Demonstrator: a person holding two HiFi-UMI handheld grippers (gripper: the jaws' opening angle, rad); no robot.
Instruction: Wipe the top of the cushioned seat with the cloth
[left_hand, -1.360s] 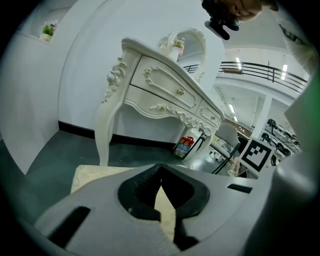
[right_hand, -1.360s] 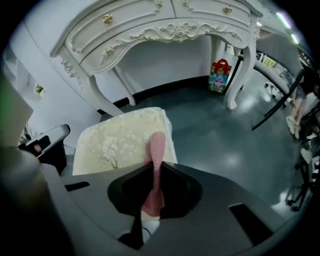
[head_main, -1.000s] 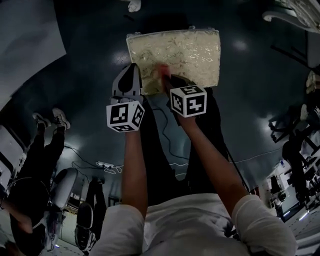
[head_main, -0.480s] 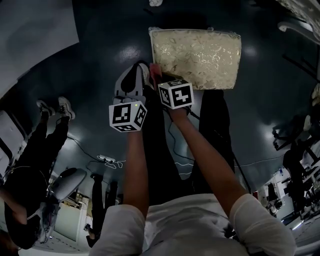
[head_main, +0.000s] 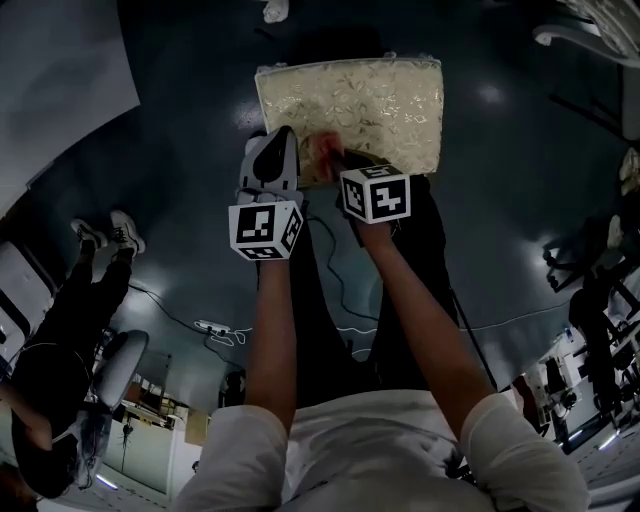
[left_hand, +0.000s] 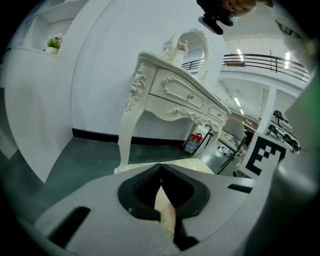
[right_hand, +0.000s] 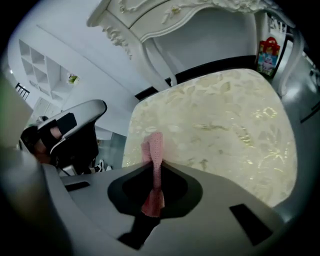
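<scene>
Right gripper (right_hand: 156, 165) pinches pink cloth (right_hand: 152, 149), pressed on near-left corner of cream cushioned seat (head_main: 375, 100). Left gripper (left_hand: 160, 172) jaws pressed together, hovering just beside seat's near-left edge.

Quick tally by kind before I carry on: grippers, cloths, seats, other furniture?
grippers: 2 (left gripper, right gripper)
cloth: 1, pink
seat: 1, cream
table: 1, white
total: 5
</scene>
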